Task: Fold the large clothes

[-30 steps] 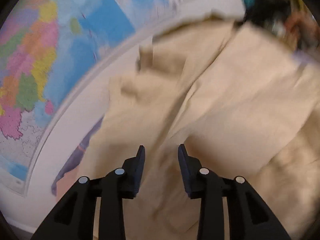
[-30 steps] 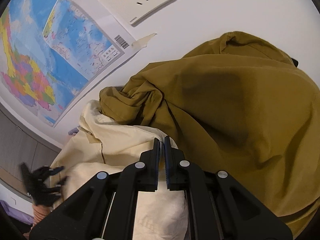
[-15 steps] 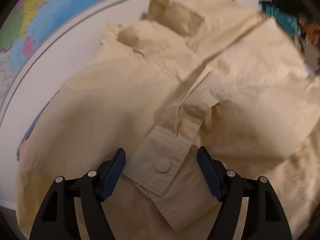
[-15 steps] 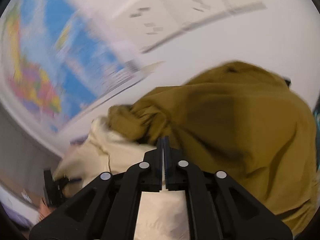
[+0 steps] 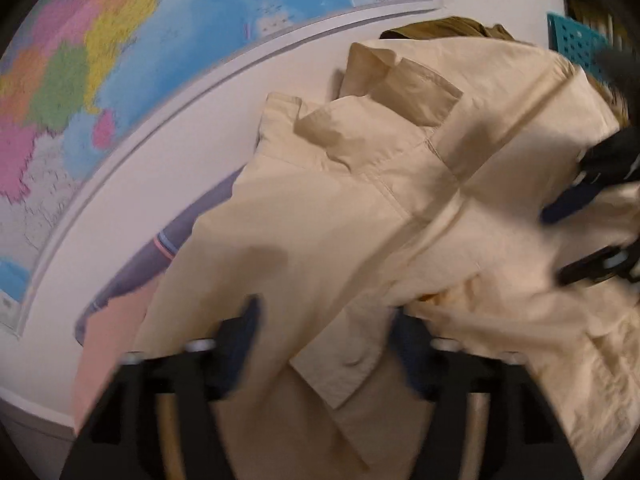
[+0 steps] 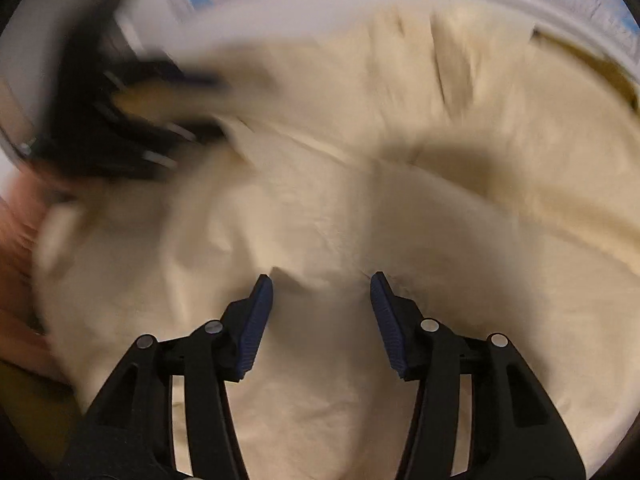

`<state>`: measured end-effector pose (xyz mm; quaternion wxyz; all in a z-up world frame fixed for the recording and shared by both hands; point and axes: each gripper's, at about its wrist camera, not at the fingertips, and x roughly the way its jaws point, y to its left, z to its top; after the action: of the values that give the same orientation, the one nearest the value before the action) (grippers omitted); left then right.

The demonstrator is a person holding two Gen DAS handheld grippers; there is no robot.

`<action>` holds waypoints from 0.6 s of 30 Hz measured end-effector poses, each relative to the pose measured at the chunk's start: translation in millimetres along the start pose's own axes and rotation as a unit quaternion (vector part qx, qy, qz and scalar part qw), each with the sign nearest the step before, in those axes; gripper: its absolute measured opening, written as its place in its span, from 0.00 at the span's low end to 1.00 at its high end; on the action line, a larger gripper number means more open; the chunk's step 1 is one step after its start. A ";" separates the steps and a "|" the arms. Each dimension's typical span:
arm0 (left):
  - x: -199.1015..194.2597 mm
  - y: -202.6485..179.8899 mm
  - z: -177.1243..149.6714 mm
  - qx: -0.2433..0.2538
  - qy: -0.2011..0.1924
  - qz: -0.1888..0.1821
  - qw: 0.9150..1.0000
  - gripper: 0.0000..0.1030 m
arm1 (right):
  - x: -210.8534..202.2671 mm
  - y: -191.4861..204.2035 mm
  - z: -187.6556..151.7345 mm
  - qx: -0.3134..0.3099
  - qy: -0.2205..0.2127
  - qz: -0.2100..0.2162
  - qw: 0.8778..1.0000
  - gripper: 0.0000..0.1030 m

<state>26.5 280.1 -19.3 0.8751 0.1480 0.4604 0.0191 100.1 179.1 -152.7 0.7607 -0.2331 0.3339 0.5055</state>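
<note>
Cream cotton button-up shirt [image 5: 360, 216] is the workpiece; it lies spread and rumpled on the white tabletop [image 5: 208, 136], collar end toward the wall map. Left gripper [image 5: 324, 332]: jaws spread wide, nothing pinched, straddling the buttoned sleeve cuff [image 5: 340, 368] that lies diagonally between the fingers; view is motion-blurred, so I can't tell whether the pads touch the cloth. Right gripper [image 6: 322, 300]: jaws also wide apart and empty, hovering over the shirt body [image 6: 360, 200], with heavy blur in that view. In the left view the right gripper shows at the far right edge over the shirt's other side. Handling judgement: light, limp woven fabric with no stiffness except the cuff, the collar [image 5: 404, 80] and the button placket [image 5: 460, 188], where layers are stitched double. Those are the spots to pinch, since they give the pads thickness and won't slide out. A single layer of the body panel will likely bunch or slip. The sleeve should drag easily across the smooth tabletop. Nearby: an olive-brown garment [image 5: 440, 28] sits behind the collar, a lavender striped cloth [image 5: 160, 248] pokes out under the shirt's left edge, a colourful world map poster [image 5: 120, 60] is beyond, and a teal perforated basket [image 5: 576, 40] is at top right.
</note>
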 end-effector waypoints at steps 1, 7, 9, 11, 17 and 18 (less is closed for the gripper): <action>-0.8 3.0 -0.3 -0.002 0.000 -0.004 1.000 0.69 | 3.0 -2.6 -0.3 0.005 0.000 0.002 1.000 0.40; -45.2 10.2 -23.6 -0.012 -0.043 -0.013 0.999 0.82 | -28.3 -0.3 6.3 0.024 -0.040 0.019 0.999 0.47; -54.5 6.2 -34.2 -0.030 -0.062 -0.011 0.998 0.82 | -37.6 10.1 10.6 0.011 -0.056 0.032 0.998 0.47; -65.8 13.6 -40.3 -0.056 -0.069 -0.006 0.996 0.82 | -37.9 28.7 17.2 -0.011 -0.067 0.041 0.997 0.46; -85.8 40.7 -64.7 -0.099 -0.078 0.014 0.992 0.82 | 23.0 31.4 29.7 -0.011 0.000 0.018 1.000 0.42; -89.7 44.2 -71.7 -0.108 -0.079 0.013 0.991 0.83 | 29.6 27.4 31.1 -0.002 0.004 0.014 1.000 0.41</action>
<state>-78.7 324.4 26.5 0.9191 0.0600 0.3834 0.0686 91.1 229.2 -154.3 0.7515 -0.2319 0.3395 0.5159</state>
